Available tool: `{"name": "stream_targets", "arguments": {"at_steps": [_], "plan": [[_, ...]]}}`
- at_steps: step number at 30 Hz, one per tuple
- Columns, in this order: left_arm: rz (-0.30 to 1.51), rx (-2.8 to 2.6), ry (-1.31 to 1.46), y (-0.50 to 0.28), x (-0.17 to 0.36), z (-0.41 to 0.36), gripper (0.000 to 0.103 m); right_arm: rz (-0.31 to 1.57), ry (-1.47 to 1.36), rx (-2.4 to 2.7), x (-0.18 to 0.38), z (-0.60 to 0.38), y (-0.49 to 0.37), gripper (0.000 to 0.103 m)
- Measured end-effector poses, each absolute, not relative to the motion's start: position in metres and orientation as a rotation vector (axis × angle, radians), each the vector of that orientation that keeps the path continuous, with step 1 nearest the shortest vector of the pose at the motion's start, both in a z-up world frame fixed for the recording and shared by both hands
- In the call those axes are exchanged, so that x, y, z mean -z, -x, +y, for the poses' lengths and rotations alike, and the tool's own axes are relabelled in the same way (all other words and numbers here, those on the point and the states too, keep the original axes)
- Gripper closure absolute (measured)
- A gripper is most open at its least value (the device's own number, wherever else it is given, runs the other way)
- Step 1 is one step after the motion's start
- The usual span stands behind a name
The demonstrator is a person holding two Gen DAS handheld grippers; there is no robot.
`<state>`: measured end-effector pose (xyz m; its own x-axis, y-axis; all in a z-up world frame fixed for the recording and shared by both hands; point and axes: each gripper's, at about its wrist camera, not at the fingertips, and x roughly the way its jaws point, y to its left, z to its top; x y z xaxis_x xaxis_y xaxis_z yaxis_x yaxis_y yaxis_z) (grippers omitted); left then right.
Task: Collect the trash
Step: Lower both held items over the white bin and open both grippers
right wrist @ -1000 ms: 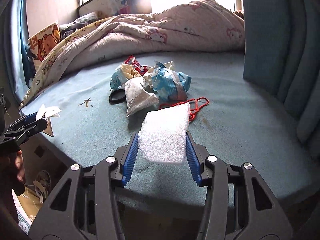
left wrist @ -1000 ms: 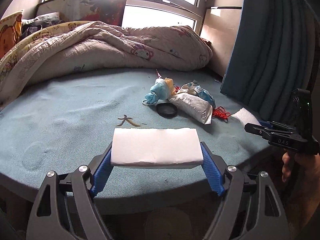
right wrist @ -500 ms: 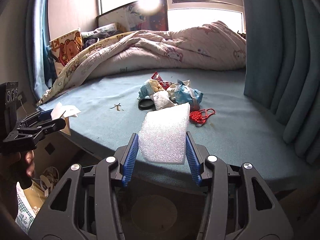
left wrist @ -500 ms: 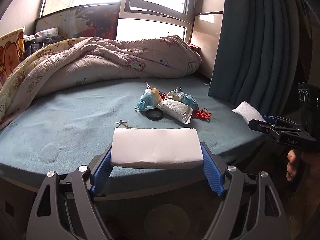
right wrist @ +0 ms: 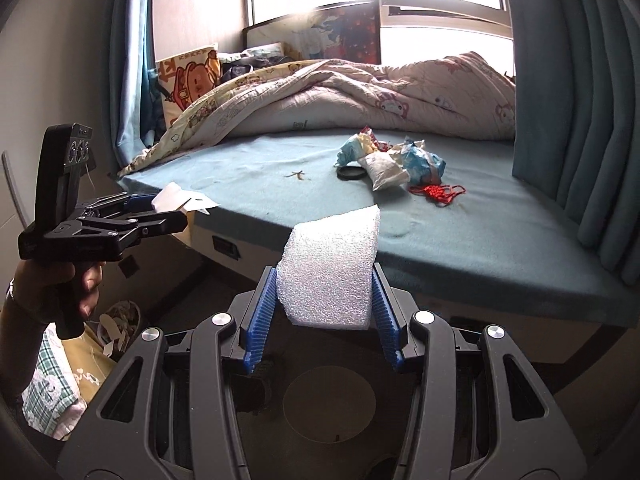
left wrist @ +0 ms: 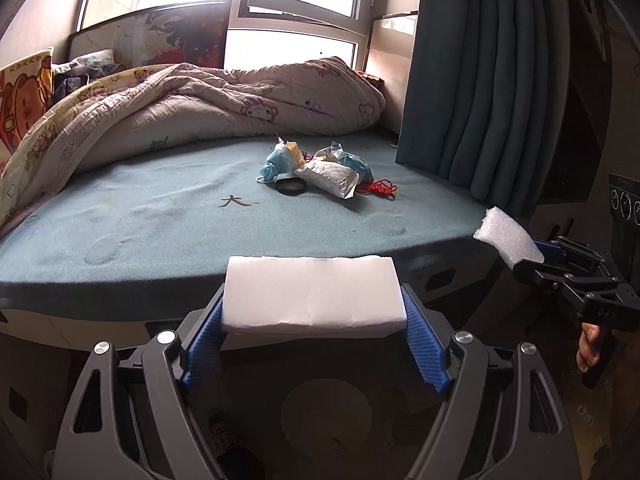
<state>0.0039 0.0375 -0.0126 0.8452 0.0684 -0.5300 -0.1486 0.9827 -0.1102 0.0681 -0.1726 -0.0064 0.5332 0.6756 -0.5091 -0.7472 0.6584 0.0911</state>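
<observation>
A: Both grippers have drawn back from the bed (left wrist: 120,240) since a second ago; the mattress edge that sat under the fingers is now out ahead, and the trash pile looks smaller and farther off.

B: And the loads? The left gripper (left wrist: 314,316) is carrying the flat white foam slab (left wrist: 312,296), clamped across its long side, so the blue pads stand wide. The right gripper (right wrist: 326,308) pinches the pebbly packing-foam piece (right wrist: 330,272) between much narrower jaws.

A: Right. Each piece sits square between its pads and juts forward past the fingertips. Neither touches the bed.

B: So the step is hauling them to a bin. I can't see one for sure; there is a round dark shape on the floor below each gripper, too dim to name.

A: Then keep the squeeze steady. Foam is light and springy, so I'd guess it could pop out if the grip eases or the wrist jerks.

B: What's left on the bed?

A: The wrappers and blue mask (left wrist: 276,164), a black ring (left wrist: 291,187), a red cord (right wrist: 440,193) and a small scrap (left wrist: 234,201), all well apart from both grippers.
</observation>
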Motion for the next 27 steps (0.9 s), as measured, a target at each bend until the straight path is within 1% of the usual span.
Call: {"name": "stream_targets", "arguments": {"at_steps": [4, 9, 17, 20, 24, 27], "plan": [[0.602, -0.086, 0.140, 0.009, 0.049, 0.028, 0.025, 0.590, 0.164, -0.881, 0.042, -0.176, -0.052, 0.059], [0.667, -0.080, 0.128, 0.017, 0.106, 0.019, 0.024, 0.686, 0.209, -0.878, 0.105, -0.174, -0.046, 0.059], [0.852, -0.017, 0.171, -0.017, 0.231, 0.006, 0.025, 0.879, 0.274, -0.847, 0.226, -0.158, -0.063, 0.059], [0.927, -0.004, 0.209, -0.036, 0.277, 0.004, 0.025, 0.934, 0.293, -0.844, 0.262, -0.149, -0.074, 0.059], [0.994, 0.012, 0.222, -0.058, 0.319, 0.002, 0.025, 0.971, 0.299, -0.864, 0.287, -0.135, -0.086, 0.059], [1.033, 0.039, 0.236, -0.072, 0.336, 0.001, 0.024, 0.975, 0.294, -0.897, 0.301, -0.126, -0.095, 0.059]]}}
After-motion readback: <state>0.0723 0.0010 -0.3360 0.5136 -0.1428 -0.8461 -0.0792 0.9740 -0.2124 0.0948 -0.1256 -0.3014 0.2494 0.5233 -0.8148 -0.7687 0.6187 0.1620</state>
